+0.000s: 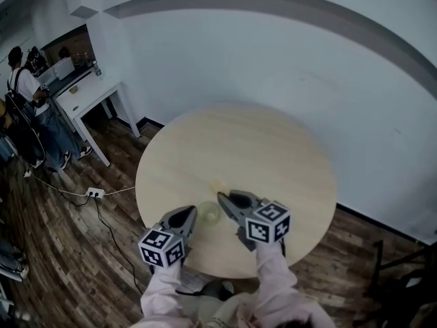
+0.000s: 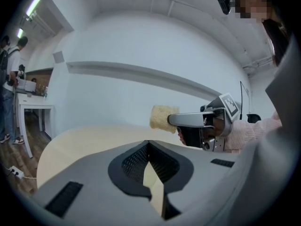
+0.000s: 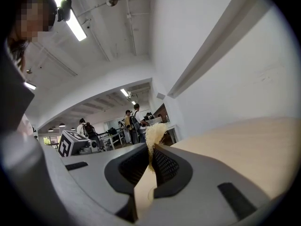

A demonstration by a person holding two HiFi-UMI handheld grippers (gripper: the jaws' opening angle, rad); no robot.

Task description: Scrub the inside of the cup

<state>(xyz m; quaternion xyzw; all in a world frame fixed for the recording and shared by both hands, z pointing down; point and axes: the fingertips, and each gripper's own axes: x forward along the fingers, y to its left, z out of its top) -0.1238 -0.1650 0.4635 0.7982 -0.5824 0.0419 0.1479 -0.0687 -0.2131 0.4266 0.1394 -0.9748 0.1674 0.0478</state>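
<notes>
A small clear cup (image 1: 208, 212) stands on the round pale wooden table (image 1: 273, 156) near its front edge, between my two grippers. My left gripper (image 1: 193, 214) is shut, with its tips just left of the cup; I cannot tell whether they touch it. In the left gripper view the jaws (image 2: 148, 143) meet and no cup shows. My right gripper (image 1: 220, 195) is shut on a pale yellow sponge (image 3: 154, 133), which sticks out past the tips behind the cup. The sponge (image 2: 163, 118) also shows in the left gripper view, held in the air above the table.
A white wall curves behind the table. A white side table (image 1: 89, 101) and a standing person (image 1: 31, 108) are at the far left. A power strip (image 1: 94, 193) with cables lies on the wood floor. More people stand in the distant room (image 3: 131, 124).
</notes>
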